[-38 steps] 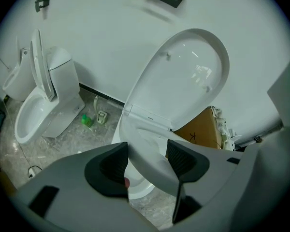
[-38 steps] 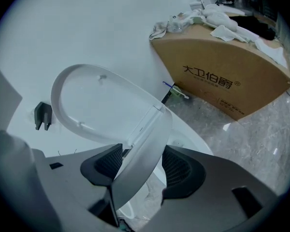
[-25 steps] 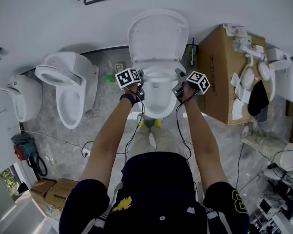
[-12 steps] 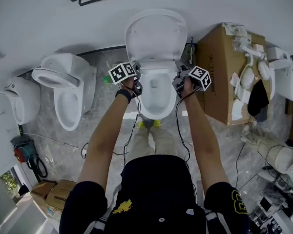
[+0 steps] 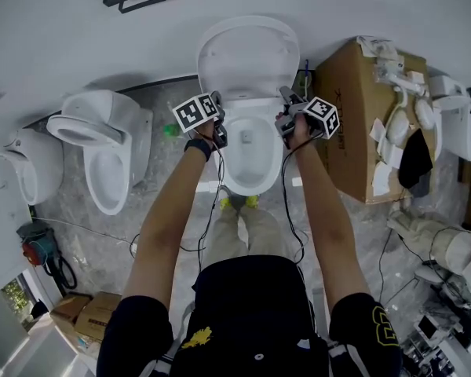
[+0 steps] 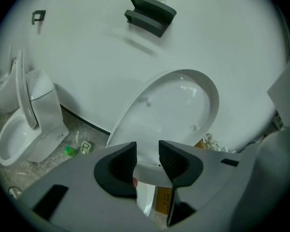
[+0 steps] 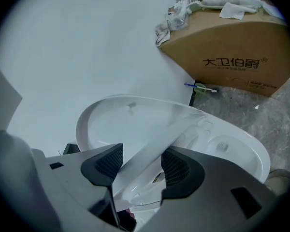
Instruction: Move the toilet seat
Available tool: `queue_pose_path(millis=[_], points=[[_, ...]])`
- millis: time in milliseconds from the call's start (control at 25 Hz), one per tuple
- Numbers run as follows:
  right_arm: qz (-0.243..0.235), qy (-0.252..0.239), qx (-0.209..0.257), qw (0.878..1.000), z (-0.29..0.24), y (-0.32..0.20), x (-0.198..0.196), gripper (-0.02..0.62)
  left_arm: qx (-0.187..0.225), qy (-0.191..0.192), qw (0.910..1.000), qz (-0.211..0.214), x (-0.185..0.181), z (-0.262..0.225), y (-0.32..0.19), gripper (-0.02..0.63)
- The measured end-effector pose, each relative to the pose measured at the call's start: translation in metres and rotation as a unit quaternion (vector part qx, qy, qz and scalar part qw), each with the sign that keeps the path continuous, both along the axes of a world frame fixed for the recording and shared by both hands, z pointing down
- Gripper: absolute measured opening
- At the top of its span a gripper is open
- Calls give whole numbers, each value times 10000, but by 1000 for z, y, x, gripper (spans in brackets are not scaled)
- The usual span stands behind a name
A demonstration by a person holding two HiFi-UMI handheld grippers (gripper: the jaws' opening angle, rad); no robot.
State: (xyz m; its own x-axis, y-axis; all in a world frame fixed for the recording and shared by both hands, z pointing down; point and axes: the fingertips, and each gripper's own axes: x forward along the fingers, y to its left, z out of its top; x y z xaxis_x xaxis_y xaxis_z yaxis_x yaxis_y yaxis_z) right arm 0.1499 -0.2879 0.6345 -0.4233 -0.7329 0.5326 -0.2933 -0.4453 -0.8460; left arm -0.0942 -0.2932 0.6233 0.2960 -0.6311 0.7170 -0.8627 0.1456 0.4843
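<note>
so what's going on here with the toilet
A person stands over a toilet bowl with a gripper in each hand, one at either side of it. The lid is up against the wall. The toilet seat appears tilted up off the bowl. Its rim runs between the jaws of the right gripper, and the left gripper is closing its jaws on the seat's white edge on its side.

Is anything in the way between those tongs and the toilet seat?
No, nothing visible. The toilet seat already sits between the jaws of both the left tongs and the right tongs, which are closing on its side edges.
</note>
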Motion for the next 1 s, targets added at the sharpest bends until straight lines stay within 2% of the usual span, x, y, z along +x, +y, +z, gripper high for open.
queue_pose_path(millis=[440, 760, 1000], points=[[92, -119, 180, 9997, -5, -39, -1, 290, 420, 158, 9982, -387, -15, -19, -18, 156], [444, -449, 685, 9956, -11, -73, 0, 296, 409, 243, 9984, -305, -16, -12, -5, 156], [462, -624, 1257, 9890, -13, -101, 3, 279, 314, 220, 9990, -229, -13, 1, 20, 155]])
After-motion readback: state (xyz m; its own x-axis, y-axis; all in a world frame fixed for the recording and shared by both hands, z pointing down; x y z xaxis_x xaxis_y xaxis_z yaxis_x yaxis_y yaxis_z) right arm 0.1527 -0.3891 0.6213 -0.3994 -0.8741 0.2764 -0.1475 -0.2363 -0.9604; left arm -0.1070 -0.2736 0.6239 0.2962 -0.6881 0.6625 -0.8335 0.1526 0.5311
